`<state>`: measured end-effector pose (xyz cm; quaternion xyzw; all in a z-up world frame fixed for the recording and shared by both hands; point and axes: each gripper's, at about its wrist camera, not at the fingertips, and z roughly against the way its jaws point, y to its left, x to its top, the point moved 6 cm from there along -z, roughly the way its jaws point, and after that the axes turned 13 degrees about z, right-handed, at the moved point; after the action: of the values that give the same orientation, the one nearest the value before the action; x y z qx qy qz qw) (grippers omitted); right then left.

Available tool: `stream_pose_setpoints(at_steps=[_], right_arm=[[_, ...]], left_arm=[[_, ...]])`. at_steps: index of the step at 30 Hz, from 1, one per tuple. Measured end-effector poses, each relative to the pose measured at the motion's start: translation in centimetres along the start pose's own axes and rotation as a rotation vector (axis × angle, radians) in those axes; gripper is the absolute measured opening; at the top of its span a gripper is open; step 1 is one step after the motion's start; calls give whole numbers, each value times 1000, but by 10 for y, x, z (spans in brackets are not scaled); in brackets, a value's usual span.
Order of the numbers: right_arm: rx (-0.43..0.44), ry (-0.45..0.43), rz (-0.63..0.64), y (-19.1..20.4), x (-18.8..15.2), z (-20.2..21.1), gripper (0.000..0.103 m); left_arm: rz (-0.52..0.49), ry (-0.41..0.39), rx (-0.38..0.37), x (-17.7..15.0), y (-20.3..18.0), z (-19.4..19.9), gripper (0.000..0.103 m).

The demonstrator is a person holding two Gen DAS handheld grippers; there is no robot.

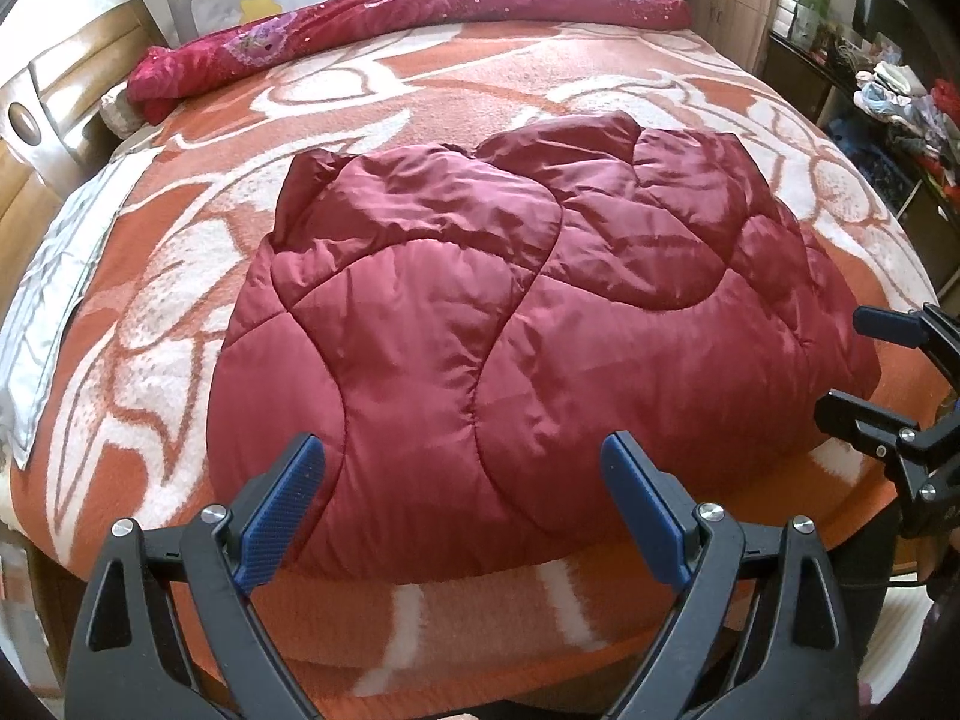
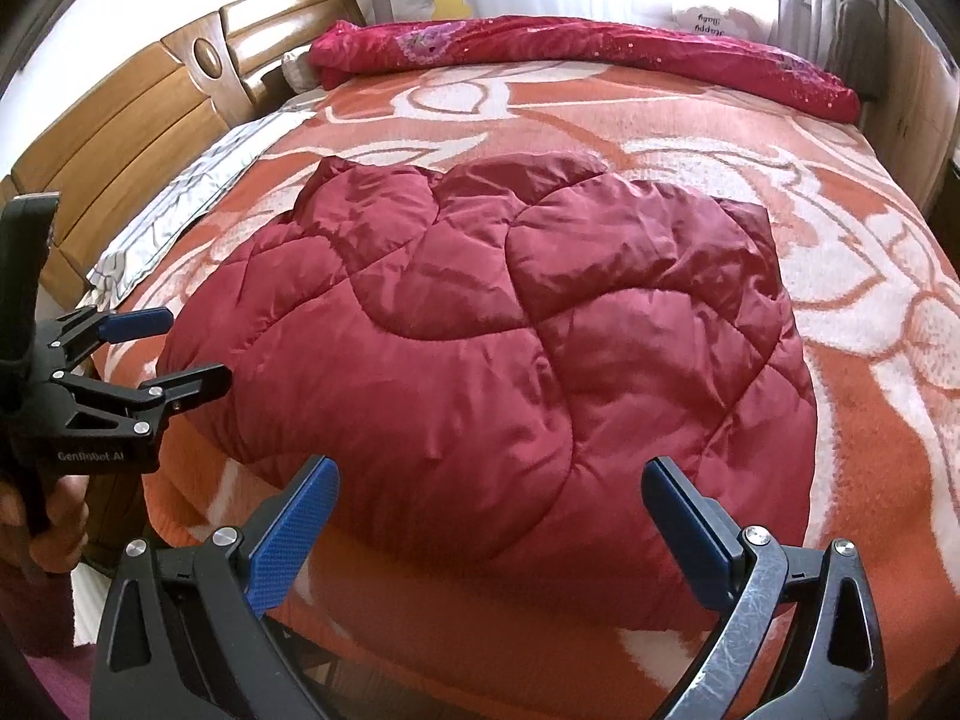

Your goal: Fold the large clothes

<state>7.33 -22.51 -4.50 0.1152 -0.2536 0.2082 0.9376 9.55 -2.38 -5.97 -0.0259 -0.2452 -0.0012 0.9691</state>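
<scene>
Now both tongs held off the bed's near edge, nothing in either. Left tongs [image 1: 462, 510] spread wide, blue ribbed pads [image 1: 282, 504] clear of cloth. Right tongs [image 2: 489, 531] equally wide and empty, beside the left pair.

Just beyond them lies the dark red quilted padded garment [image 1: 510, 324], a shiny puffy coat by the look of it, near the front of the orange-and-cream patterned blanket [image 1: 198, 276] covering the bed. It sits in a broad rounded heap, already doubled over on itself I'd judge; sleeves and collar I cannot make out.

Long axis runs roughly across the bed, left to right; which end is the top, cannot tell.

Step, as I read it: between folds, tongs free. Next move calls for each pair to close on an edge and carry it over evenly.

Farther back, a crimson flowered quilt [image 1: 390, 30] rolled along the far side.
</scene>
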Motion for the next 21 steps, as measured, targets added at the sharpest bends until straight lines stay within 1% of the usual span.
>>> stream_pose_setpoints(at_steps=[21], right_arm=[[0,8,-6,-5,3,-4,102]], left_arm=[[-13,1,-7,6,-8,-1,94]])
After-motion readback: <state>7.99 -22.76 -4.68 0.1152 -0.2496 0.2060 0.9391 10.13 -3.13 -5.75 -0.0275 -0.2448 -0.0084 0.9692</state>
